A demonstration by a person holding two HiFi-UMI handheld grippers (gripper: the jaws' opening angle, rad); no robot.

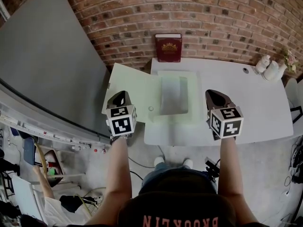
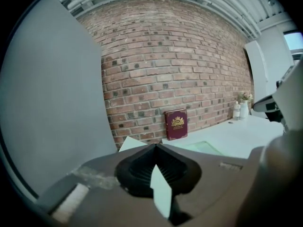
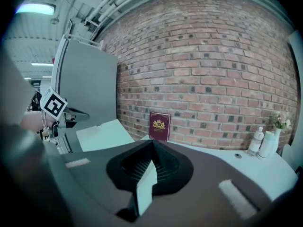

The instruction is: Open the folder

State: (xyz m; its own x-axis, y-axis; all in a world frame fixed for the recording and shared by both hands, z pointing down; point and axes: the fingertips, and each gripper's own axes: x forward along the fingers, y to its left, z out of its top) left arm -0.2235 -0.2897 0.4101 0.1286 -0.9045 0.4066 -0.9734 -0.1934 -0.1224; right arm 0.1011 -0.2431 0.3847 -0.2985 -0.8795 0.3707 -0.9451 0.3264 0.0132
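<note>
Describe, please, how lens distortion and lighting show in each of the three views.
Head view: fisheye bows the brick wall into arcs; light is even, the folder pale against the white table. Left gripper view: black vignetted corners; the red book is sharp. Right gripper view: a ceiling light glares top left.

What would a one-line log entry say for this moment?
folder: open on white table | left gripper: shut, empty | right gripper: shut, empty

back: brick wall (image 1: 213, 13) | left: grey panel (image 1: 47, 56) | furniture: white table (image 1: 255, 98) | underfoot: concrete floor (image 1: 270, 174) | light: ceiling lamp (image 3: 35, 8)
</note>
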